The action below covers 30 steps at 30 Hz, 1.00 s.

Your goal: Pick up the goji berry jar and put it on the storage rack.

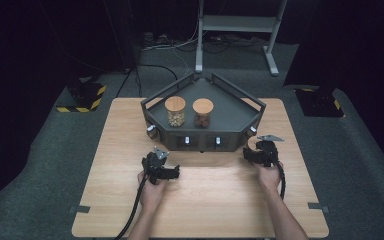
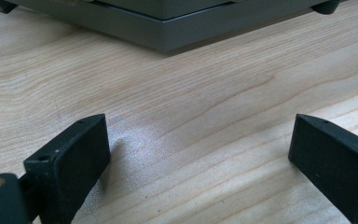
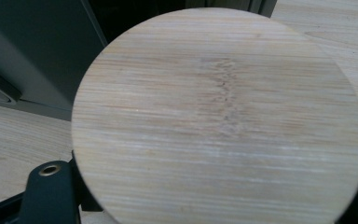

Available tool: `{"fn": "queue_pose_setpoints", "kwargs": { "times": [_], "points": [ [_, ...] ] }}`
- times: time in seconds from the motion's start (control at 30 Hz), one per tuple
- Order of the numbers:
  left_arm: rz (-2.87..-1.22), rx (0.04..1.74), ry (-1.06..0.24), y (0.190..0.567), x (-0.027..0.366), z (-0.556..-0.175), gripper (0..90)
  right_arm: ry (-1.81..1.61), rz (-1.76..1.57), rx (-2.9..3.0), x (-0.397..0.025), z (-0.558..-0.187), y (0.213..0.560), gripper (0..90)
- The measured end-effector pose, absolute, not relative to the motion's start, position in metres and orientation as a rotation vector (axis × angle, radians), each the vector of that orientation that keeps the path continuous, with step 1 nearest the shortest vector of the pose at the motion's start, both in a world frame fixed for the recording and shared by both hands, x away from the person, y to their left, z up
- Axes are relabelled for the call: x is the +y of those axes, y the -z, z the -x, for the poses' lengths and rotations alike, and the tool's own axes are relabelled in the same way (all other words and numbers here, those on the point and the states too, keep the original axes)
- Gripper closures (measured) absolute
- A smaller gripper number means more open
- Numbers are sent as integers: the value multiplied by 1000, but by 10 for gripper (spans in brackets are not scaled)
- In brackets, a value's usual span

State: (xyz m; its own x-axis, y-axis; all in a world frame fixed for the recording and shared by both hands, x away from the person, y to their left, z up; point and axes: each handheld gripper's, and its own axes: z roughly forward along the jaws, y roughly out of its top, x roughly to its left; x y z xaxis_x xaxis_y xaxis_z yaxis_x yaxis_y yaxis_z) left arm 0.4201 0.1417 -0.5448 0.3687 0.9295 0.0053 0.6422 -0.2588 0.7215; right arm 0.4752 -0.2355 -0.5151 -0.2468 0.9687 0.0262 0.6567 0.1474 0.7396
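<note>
As the right claw sits at the dark tray's front right corner, its jaws clamp a round wooden lid, face toward the cam; whether a jar hangs below can't be told. The tray lies just ahead & left of it, w/ two lidded jars well inside. Left claw rests on the tabletop, jaws wide apart, empty, so the right hand is the nearer one.

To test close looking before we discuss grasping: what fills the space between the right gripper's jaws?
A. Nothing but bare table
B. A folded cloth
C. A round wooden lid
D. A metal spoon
C: in the right gripper view a round wooden lid with pale grain sits right between the jaws of the right gripper, in front of the dark tray.
</note>
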Motion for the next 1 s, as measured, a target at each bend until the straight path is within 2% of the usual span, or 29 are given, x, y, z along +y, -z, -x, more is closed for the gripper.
{"fn": "queue_pose_setpoints", "kwargs": {
  "times": [1.0],
  "points": [
    [-1999, 1354, -583, 545, 142, -420, 54, -860, -1521, 1982, -234, -475, 513, 255]
  ]
}}
